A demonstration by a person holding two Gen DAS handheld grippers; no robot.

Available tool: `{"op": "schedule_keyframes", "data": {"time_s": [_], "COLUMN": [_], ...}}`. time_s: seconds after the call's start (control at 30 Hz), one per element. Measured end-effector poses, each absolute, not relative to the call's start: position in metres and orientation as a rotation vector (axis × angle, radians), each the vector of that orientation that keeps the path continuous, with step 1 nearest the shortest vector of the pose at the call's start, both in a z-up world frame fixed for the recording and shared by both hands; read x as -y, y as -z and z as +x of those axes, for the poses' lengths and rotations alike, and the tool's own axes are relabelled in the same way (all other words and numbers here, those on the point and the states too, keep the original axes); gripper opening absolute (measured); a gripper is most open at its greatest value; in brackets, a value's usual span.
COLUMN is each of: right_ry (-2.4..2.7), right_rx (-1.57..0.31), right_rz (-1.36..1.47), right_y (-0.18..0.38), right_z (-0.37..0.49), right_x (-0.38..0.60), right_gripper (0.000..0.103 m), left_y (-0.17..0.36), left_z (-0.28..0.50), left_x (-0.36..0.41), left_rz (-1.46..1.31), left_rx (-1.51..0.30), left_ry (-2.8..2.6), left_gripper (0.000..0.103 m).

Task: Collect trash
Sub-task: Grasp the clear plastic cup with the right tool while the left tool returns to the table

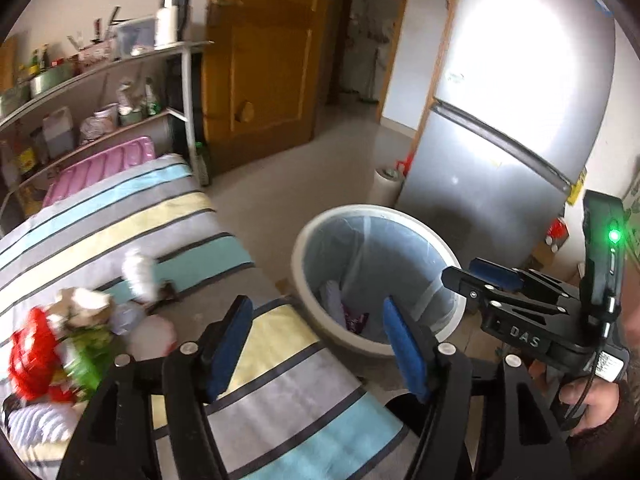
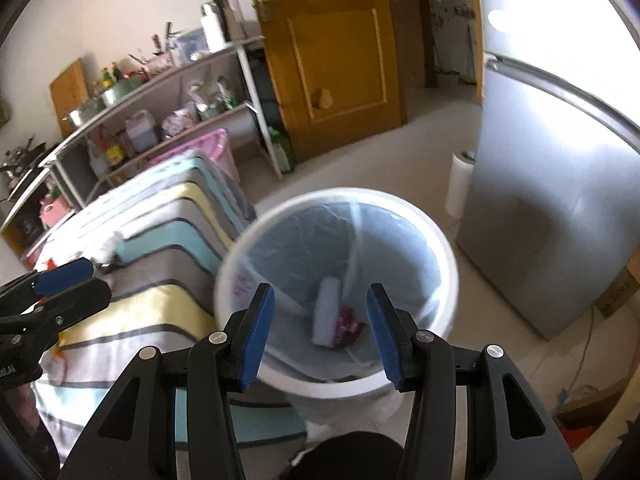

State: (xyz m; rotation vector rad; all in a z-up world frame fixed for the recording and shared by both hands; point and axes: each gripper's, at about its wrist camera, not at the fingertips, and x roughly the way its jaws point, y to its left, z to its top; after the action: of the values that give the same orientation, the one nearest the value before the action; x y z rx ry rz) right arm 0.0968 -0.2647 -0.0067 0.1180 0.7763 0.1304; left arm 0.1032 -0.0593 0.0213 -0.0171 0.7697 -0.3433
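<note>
A white trash bin (image 1: 376,216) lined with a clear bag stands on the floor beside the striped-cloth table (image 1: 180,216). In it lie a white wrapper (image 2: 328,312) and a magenta wrapper (image 2: 350,322). My right gripper (image 2: 320,308) hangs open over the bin (image 2: 440,240), nothing between its pads. My left gripper (image 1: 316,320) is open and empty over the table corner near the bin. A pile of trash sits on the cloth at left: a red packet (image 1: 30,356), green wrapper (image 1: 86,360) and white crumpled paper (image 1: 140,272). Each gripper shows in the other's view (image 1: 476,280) (image 2: 86,280).
A silver fridge (image 1: 500,140) stands right of the bin, with a paper roll (image 1: 386,188) at its foot. A cluttered metal shelf (image 1: 100,80) and a pink tub (image 1: 100,168) lie behind the table. A brown door (image 1: 260,60) is beyond, and cardboard boxes (image 2: 616,292) sit by the fridge.
</note>
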Motion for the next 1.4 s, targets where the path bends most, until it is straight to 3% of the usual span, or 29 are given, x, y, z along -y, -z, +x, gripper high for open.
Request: {"op": "schedule_keyframes", "data": {"time_s": [0.47, 0.6, 1.1, 1.4], "right_ry": [-0.399, -0.464, -0.752, -0.832], "right_rx": [-0.739, -0.75, -0.807, -0.858], "right_rz": [0.093, 0.076, 0.038, -0.08], "right_y": [-0.003, 0.001, 0.027, 0.043], "right_z": [0.063, 0.059, 0.042, 0.035], "right_x": [0.164, 0.135, 0.043, -0.001], "right_gripper": [0.052, 0.052, 0.056, 0.056], "left_y": [-0.023, -0.02, 0.004, 0.022], "left_z": [0.045, 0.026, -0.02, -0.028], "left_x": [-0.054, -0.088, -0.187, -0.198], "left_rz": [-0.06, -0.062, -0.252, -0.268], "left_rx": [-0.718, -0.703, -0.71, -0.735], "left_ry": [0.087, 0.018, -0.097, -0.051], "left_gripper": [0.079, 0.086, 0.086, 0.086]}}
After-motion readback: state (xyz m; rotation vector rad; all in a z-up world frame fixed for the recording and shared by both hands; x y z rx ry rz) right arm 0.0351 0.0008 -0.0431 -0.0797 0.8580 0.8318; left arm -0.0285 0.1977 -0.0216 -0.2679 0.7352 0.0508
